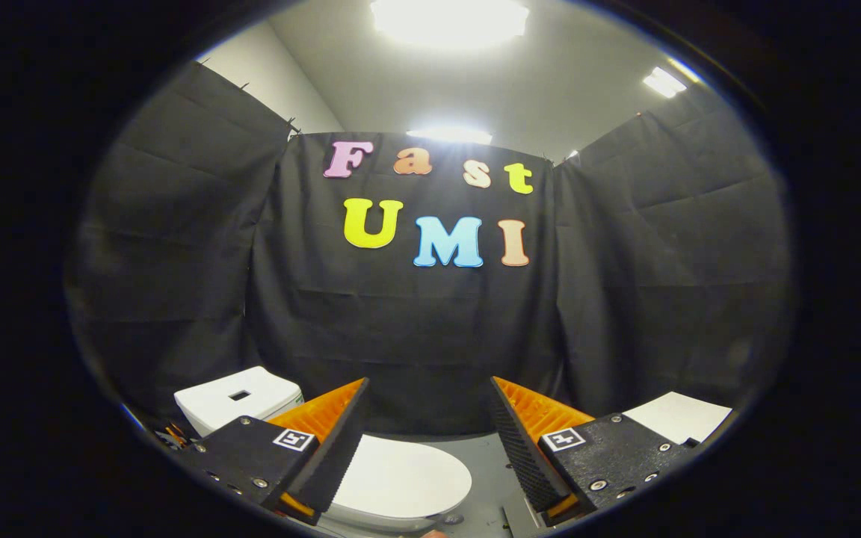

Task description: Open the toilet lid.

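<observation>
**Lid down, fingers spread above the toilet**

Black cloth [415,329] hangs as the booth's wall on three sides, creased and pinned along its top edge. Above it runs a pale ceiling [550,82] with bright lamps [449,19], and a strip of white wall shows past the cloth's top corner on the left.

The toilet [400,515] stands low in front of the cloth, below the gripper [427,441]. Its white tank [240,400] sits behind the left finger, with a small dark rectangular opening in the top. The lid [408,474] lies flat and closed over the bowl, a smooth white oval; most of it shows in the gap between the fingers, and its left part is hidden behind the left finger. Grey floor [486,478] lies to the right of the lid, between it and the right finger.

Beyond the right finger a flat white panel [677,415] rests low by the cloth; what it belongs to cannot be told.

The fingers [333,441] stand wide apart with nothing between them and nothing gripped. They hang above the toilet, apart from the lid. Each finger has a ridged inner face, and each mount carries a small square black-and-white marker [294,439].
</observation>
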`<state>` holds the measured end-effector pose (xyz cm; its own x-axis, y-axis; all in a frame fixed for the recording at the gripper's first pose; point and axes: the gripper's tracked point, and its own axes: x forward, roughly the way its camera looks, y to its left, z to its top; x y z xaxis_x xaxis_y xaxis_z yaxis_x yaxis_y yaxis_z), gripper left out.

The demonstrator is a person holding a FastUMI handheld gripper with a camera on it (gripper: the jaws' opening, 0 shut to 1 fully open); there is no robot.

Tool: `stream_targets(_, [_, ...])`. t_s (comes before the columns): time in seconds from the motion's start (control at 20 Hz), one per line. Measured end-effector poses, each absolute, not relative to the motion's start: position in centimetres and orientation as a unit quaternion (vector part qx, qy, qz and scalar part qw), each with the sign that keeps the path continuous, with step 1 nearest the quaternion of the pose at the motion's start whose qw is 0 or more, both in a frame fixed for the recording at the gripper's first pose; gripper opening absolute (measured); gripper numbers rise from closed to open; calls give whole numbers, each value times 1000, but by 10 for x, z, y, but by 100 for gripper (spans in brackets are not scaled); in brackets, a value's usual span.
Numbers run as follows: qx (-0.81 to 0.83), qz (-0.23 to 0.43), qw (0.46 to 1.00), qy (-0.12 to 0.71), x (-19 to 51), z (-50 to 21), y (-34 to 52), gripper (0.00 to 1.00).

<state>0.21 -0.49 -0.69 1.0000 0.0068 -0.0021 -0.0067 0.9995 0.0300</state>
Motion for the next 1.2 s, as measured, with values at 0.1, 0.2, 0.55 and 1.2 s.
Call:
stream_targets(0.1, [18,-11,1000,4,6,-12,-11,95])
stream_targets(0.2, [25,-23,999,9,9,-19,-14,95])
stream_targets(0.55, [72,-18,997,21,19,-45,-9,95])
stream_targets(1.2, [183,-42,974,130,35,-147,-20,94])
